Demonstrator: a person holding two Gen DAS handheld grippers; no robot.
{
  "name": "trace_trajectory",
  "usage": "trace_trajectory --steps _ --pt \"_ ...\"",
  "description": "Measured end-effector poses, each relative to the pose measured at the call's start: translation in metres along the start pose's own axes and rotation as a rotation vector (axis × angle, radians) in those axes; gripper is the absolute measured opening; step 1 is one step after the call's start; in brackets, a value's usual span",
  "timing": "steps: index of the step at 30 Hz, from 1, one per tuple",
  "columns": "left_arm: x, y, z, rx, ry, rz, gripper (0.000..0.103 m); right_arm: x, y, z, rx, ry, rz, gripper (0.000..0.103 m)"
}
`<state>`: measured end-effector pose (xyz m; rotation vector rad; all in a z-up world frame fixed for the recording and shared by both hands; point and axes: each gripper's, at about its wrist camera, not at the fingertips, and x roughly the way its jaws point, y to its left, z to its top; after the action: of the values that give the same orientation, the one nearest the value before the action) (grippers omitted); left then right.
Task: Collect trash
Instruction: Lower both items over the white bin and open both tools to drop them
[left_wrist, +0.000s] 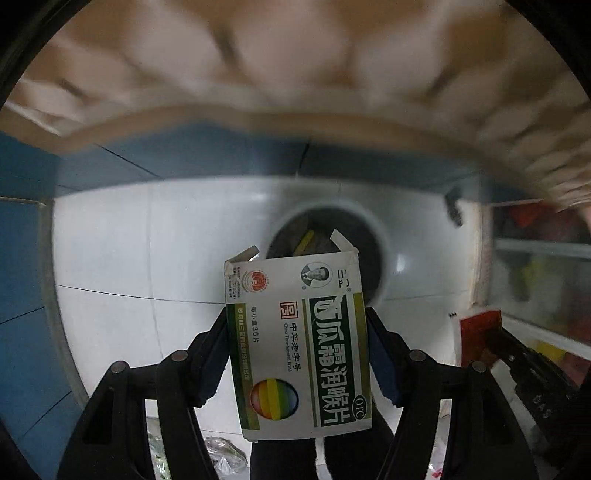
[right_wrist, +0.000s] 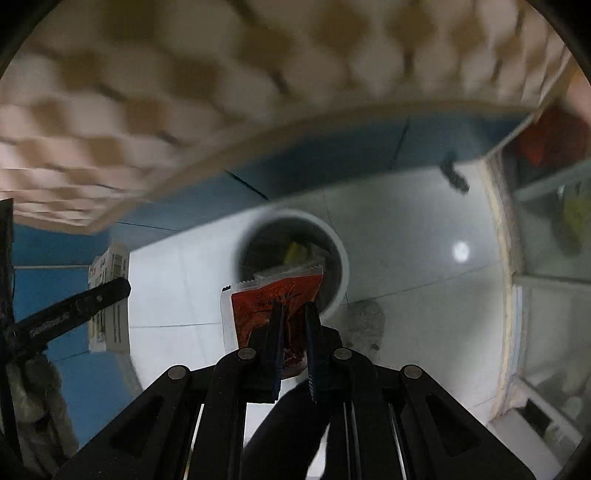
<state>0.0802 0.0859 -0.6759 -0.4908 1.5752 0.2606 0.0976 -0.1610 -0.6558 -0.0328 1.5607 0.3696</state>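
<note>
My left gripper (left_wrist: 297, 325) is shut on a white and green medicine box (left_wrist: 295, 343), its torn flaps pointing at a round grey trash bin (left_wrist: 373, 236) on the floor ahead. The box hangs just before the bin's mouth. My right gripper (right_wrist: 294, 308) is shut on a red snack wrapper (right_wrist: 273, 306), held over the near rim of the same bin (right_wrist: 338, 254). The bin holds yellow and grey litter. The box (right_wrist: 110, 302) and left gripper (right_wrist: 122, 286) show at the left of the right wrist view. The wrapper (left_wrist: 476, 339) shows at the right of the left wrist view.
White floor tiles (left_wrist: 147, 258) surround the bin. A blue wall base (left_wrist: 184, 155) and a beige padded wall (left_wrist: 258, 55) stand behind it. A glass-fronted shelf unit (right_wrist: 554, 258) stands at the right. A small dark object (right_wrist: 455, 176) lies by the wall. Crumpled plastic (left_wrist: 221, 454) lies near my left gripper.
</note>
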Motion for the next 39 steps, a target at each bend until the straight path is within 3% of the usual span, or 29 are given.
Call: trace_trajectory --steps 3,6,9,15,16,17,18,20,22,24,32,39 --pt "0.078 -0.006 0.008 0.029 0.042 0.01 0.065 0.077 -0.012 0.002 0.011 0.019 -0.019 0.011" --pt "0.131 -0.008 0.008 0.058 0.067 0.037 0.065 0.148 -0.019 0.002 0.002 0.047 -0.053 0.011" --pt "0.156 -0.008 0.004 0.067 0.084 0.041 0.065 0.2 -0.026 -0.002 -0.013 0.072 -0.081 0.011" --pt "0.157 -0.011 -0.005 0.074 0.064 0.019 0.068 0.242 -0.031 0.002 0.009 0.117 -0.062 0.013" --pt "0.153 -0.011 -0.006 0.079 0.049 0.026 0.072 0.243 -0.03 0.001 0.015 0.126 -0.054 0.014" --pt "0.146 -0.009 -0.006 0.083 0.027 0.039 0.087 0.243 -0.03 0.0 0.019 0.131 -0.046 0.023" --pt "0.144 -0.006 -0.006 0.086 0.008 0.047 0.099 0.241 -0.029 -0.001 0.018 0.13 -0.039 0.042" --pt "0.136 -0.002 -0.007 0.092 -0.017 0.059 0.101 0.233 -0.028 -0.002 0.012 0.117 -0.038 0.067" --pt "0.128 0.002 -0.009 0.097 -0.027 0.08 0.101 0.227 -0.027 -0.002 -0.004 0.104 -0.05 0.08" --pt "0.119 0.005 -0.013 0.106 -0.049 0.117 0.101 0.218 -0.025 -0.003 -0.018 0.089 -0.078 0.1" --pt "0.067 0.009 -0.041 0.075 -0.09 0.183 0.101 0.173 -0.02 -0.007 -0.043 0.071 -0.148 0.103" --pt "-0.03 0.001 -0.073 0.032 -0.123 0.193 0.101 0.088 -0.001 -0.019 -0.064 0.042 -0.169 0.103"
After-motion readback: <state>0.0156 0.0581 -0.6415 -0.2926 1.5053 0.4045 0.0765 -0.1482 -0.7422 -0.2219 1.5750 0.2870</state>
